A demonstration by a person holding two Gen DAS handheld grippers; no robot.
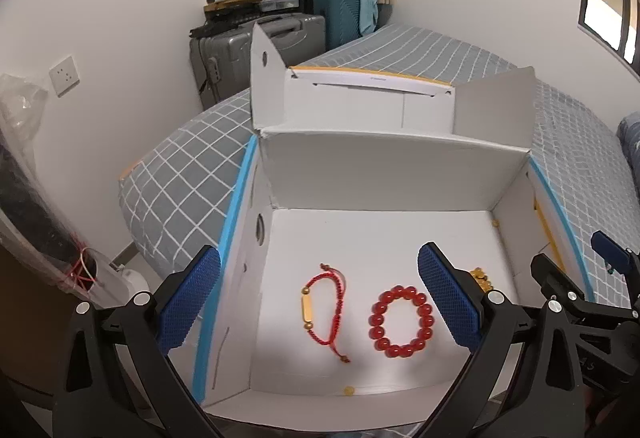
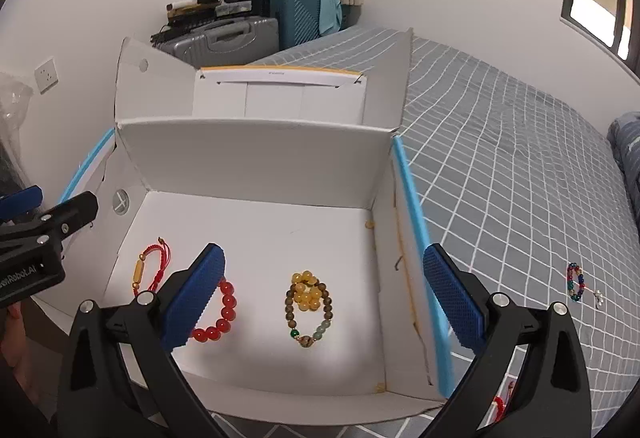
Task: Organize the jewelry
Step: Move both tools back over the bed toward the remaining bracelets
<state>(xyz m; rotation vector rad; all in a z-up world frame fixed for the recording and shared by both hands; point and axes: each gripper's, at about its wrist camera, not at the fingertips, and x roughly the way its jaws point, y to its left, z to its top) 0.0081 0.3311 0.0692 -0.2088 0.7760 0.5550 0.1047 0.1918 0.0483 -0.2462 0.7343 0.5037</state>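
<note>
Left claw [image 1: 320, 302] apart, empty, red bead bracelet [image 1: 402, 321] below; right claw [image 2: 324, 298] apart over amber bracelet [image 2: 307, 292].

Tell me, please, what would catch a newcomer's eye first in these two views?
Most striking is the open white cardboard box on the grey checked bedspread, with bright bracelets on its floor: a red cord bracelet at the left, a red bead bracelet beside it, and a yellow and brown beaded pile further right. Both blue-padded grippers, left and right, hang open above them, and a multicoloured bracelet lies outside on the bed.
</note>
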